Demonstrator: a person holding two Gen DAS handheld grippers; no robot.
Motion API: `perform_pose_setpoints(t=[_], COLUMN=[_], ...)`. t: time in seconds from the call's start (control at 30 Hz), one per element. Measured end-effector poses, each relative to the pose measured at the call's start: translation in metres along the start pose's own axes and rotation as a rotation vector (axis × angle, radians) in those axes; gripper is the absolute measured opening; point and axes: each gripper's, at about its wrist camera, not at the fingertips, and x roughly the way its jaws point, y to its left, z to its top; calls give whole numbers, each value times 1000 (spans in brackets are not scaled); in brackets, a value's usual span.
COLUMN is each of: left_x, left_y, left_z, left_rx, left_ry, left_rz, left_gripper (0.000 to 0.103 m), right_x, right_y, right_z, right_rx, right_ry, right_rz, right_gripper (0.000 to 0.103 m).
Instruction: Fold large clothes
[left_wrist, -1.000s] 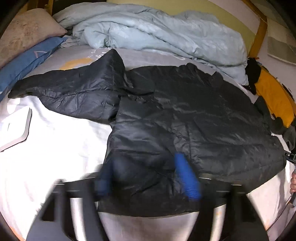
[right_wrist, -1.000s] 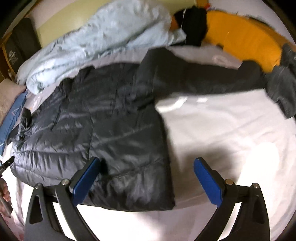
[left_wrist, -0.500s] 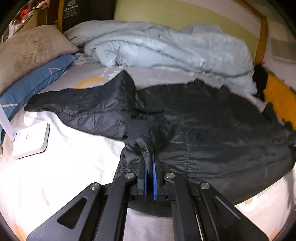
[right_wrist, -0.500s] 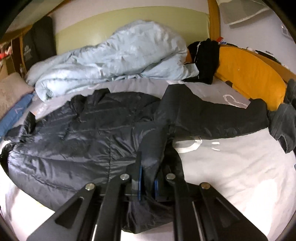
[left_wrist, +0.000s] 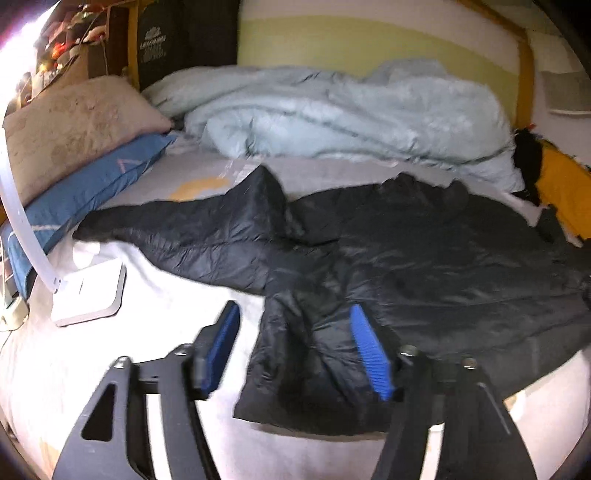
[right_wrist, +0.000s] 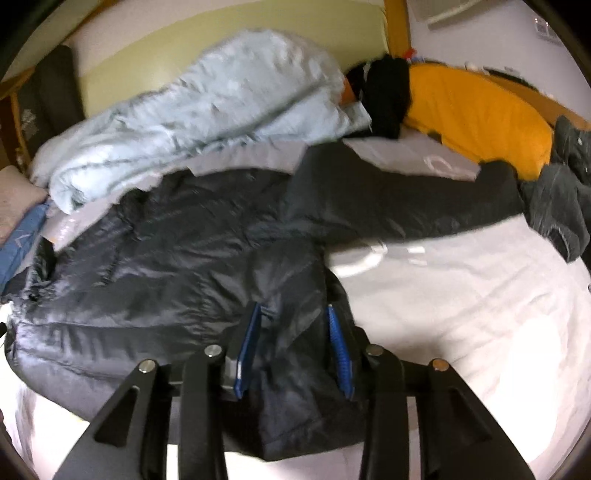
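Note:
A black puffer jacket (left_wrist: 424, 258) lies spread on the bed, sleeves out to both sides. In the left wrist view its left sleeve (left_wrist: 192, 236) reaches toward the pillows. My left gripper (left_wrist: 295, 332) is open over the jacket's bunched lower left corner, which lies between the blue pads. In the right wrist view the jacket (right_wrist: 166, 266) fills the left, its right sleeve (right_wrist: 406, 199) stretching toward the orange cushion. My right gripper (right_wrist: 293, 328) is open, its pads either side of the jacket's lower right corner.
A light blue duvet (left_wrist: 332, 114) is heaped at the bed's head. Beige and blue pillows (left_wrist: 74, 147) lie at left, with a white lamp base (left_wrist: 88, 295) on the sheet. An orange cushion (right_wrist: 480, 107) and dark clothes (right_wrist: 561, 206) lie at right.
Both grippers were shut on the jacket's lower corners half a second ago. Both have opened and let the fabric go, and it has settled on the bed.

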Motion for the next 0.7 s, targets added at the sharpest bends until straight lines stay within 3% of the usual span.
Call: perform_pose_setpoints(t=[0.2, 0.33, 0.47, 0.6, 0.7], left_x=[-18, -25, -20, -7, 5], left_y=[-26, -42, -49, -54, -53], left_z=[-5, -10, -12, -14, -21], left_rx=[74, 107, 107, 113, 73], left_ry=[-58, -90, -43, 31, 103], left_rz=[-50, -55, -113, -140, -177], left_gripper=[69, 69, 79, 87, 88], right_x=[-26, -25, -18, -11, -2], right_y=[27, 42, 54, 62, 65], right_z=[-9, -15, -20, -27, -30], right_rx=[-51, -89, -128, -145, -139], right_ry=[-85, -39, 18, 32, 59], right_rz=[41, 91, 137, 144, 136], right_gripper=[34, 33, 33, 48, 52])
